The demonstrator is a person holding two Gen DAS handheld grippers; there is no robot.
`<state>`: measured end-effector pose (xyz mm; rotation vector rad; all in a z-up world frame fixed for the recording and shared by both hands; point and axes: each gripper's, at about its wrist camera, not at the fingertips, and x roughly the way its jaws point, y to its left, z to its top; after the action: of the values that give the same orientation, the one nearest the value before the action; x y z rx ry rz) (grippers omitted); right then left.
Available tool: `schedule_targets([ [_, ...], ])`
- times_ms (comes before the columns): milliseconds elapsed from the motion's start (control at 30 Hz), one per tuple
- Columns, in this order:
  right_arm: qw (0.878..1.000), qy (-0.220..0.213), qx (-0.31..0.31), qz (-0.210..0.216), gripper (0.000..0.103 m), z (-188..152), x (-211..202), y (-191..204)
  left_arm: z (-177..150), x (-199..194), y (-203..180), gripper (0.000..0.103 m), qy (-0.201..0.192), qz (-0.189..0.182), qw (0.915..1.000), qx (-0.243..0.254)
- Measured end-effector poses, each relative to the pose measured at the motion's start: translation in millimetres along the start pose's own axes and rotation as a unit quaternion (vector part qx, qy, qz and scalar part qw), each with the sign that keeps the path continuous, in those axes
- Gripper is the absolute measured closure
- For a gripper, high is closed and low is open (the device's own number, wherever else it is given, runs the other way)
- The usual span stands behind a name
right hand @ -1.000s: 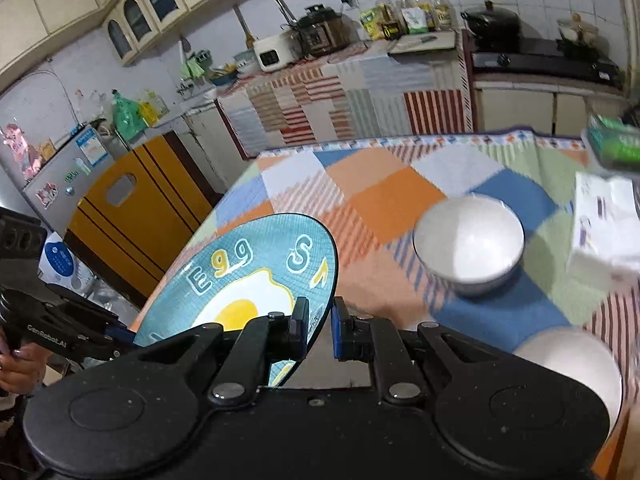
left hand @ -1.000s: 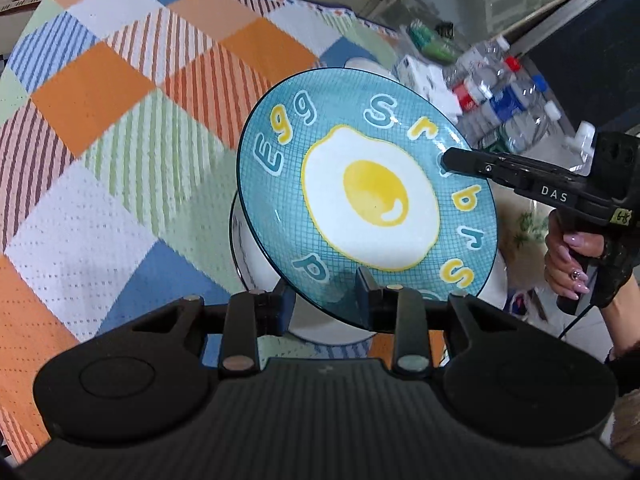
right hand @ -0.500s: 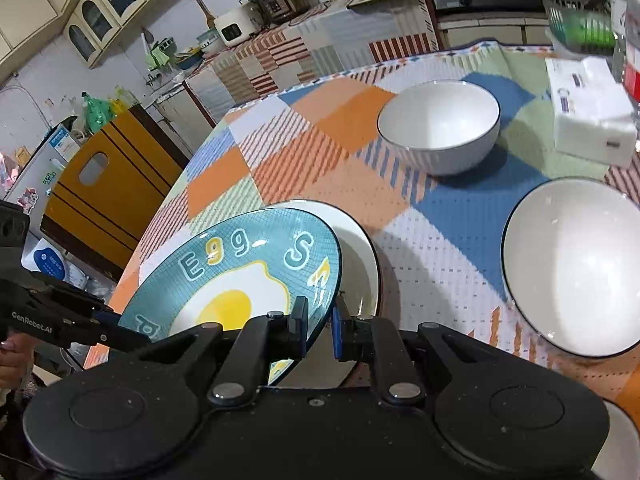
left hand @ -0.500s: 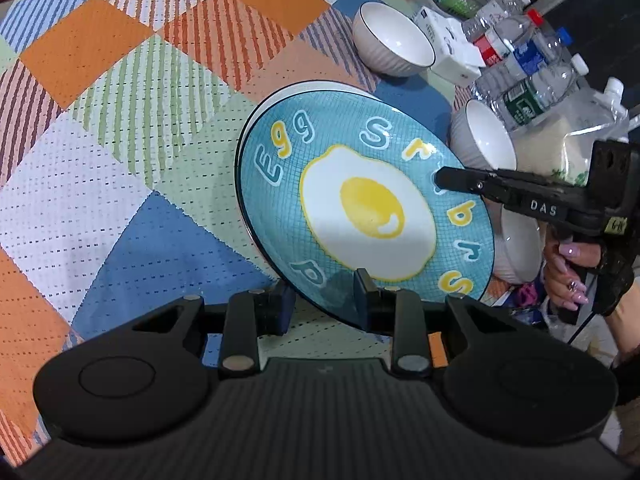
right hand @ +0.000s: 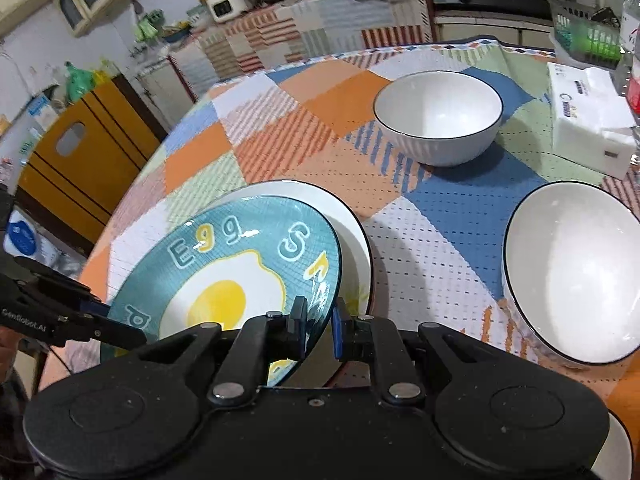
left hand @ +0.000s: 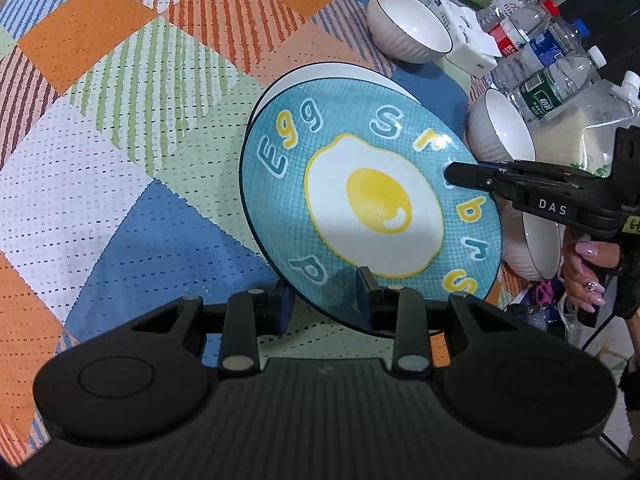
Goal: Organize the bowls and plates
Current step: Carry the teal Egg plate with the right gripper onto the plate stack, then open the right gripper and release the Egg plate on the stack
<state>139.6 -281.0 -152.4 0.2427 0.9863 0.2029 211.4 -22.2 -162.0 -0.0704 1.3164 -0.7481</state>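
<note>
A blue plate with a fried-egg picture (left hand: 372,208) (right hand: 224,280) is held tilted just above a white plate (left hand: 320,70) (right hand: 352,232) that lies on the checked tablecloth. My left gripper (left hand: 324,296) is shut on the blue plate's near rim. My right gripper (right hand: 320,324) is shut on its opposite rim; it also shows in the left wrist view (left hand: 452,172). White bowls stand nearby: one far (left hand: 408,24) (right hand: 438,116), one to the right (left hand: 500,128) (right hand: 572,272), a third low at the table edge (left hand: 536,244).
A tissue box (right hand: 588,116) and several water bottles (left hand: 536,52) stand at the table's far right side. A green basket (right hand: 588,32) sits behind them. Orange cabinet (right hand: 76,160) stands beyond the table's left edge.
Both grippers carried the blue plate down and across the table; it now hangs low over the white plate. The bowls have come into view.
</note>
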Motion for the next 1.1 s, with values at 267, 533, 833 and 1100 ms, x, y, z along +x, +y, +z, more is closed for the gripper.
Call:
schedule_targets([
  [267,0.997,0.028,-0.002,-0.070,0.082,6.6,4.5,19.0,2.8,3.1,1.6,0.072,0.013,-0.006,0.9999,-0.005],
  [533,0.991,0.030,-0.038,-0.125,0.076,7.9,8.6,37.4,6.8,10.2,1.2,0.072,0.021,0.004,0.9994,-0.028],
  [833,0.961,0.031,-0.170,-0.214,0.071,-8.6,21.6,71.6,9.5,16.4,-10.4,0.073,0.027,0.047,0.9977,-0.040],
  [1100,0.975,-0.009,-0.130,-0.181,0.071,-12.1,4.8,58.8,2.8,-3.0,-31.9,0.075,0.017,0.097,0.9945,-0.034],
])
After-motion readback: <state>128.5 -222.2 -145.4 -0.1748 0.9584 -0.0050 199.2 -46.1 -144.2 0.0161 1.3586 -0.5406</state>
